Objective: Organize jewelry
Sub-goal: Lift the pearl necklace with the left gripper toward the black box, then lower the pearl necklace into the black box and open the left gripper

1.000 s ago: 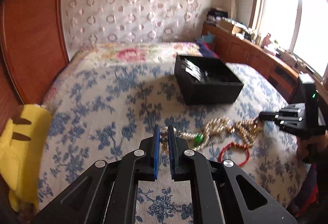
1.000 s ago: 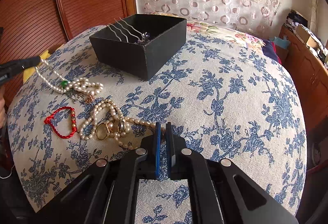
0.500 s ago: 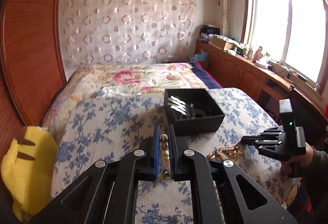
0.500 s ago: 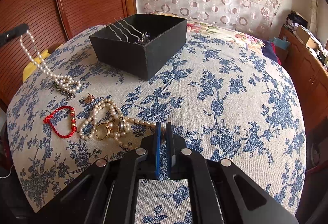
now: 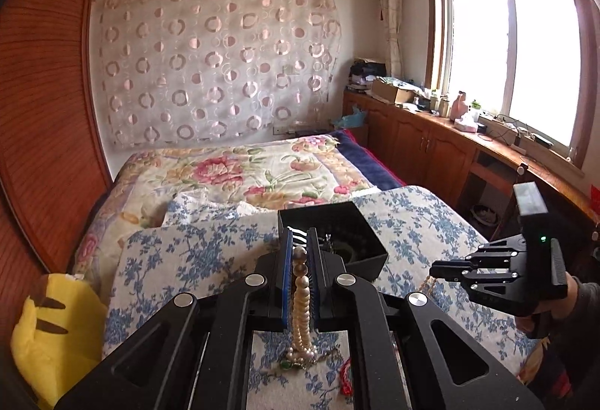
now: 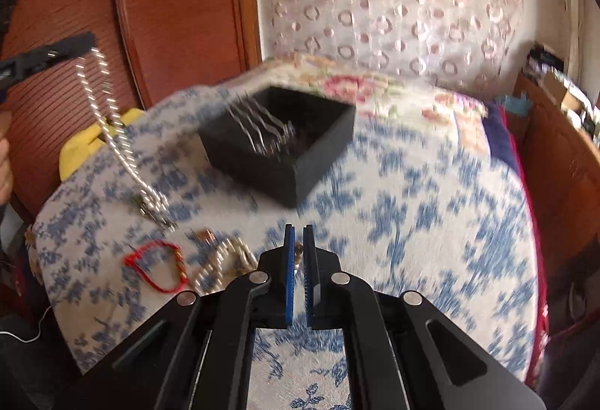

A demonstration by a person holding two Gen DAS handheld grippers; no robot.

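Observation:
My left gripper (image 5: pixel 299 237) is shut on a white pearl necklace (image 5: pixel 301 301) that hangs down between its fingers. In the right wrist view the necklace (image 6: pixel 112 125) trails from the left gripper (image 6: pixel 88 41) to the bedspread. My right gripper (image 6: pixel 299 233) is shut on a second beaded strand (image 6: pixel 299 249), whose beads (image 5: pixel 425 288) dangle from the right gripper (image 5: pixel 431 269) in the left wrist view. The rest of that strand lies in a heap (image 6: pixel 225 256) beside a red cord bracelet (image 6: pixel 157 267). The open black box (image 6: pixel 285 140) stands farther back on the bed.
A blue-flowered cloth (image 6: pixel 412 222) covers the bed. A yellow plush toy (image 5: pixel 48 331) lies at its left edge by the wooden wardrobe (image 5: pixel 45 110). Wooden cabinets (image 5: pixel 431 147) with clutter run under the window on the right. A person's hand (image 5: pixel 570 293) holds the right gripper.
The left gripper has risen and pulled the pearl necklace up off the bed. The right gripper has lifted too, and its view is now blurred.

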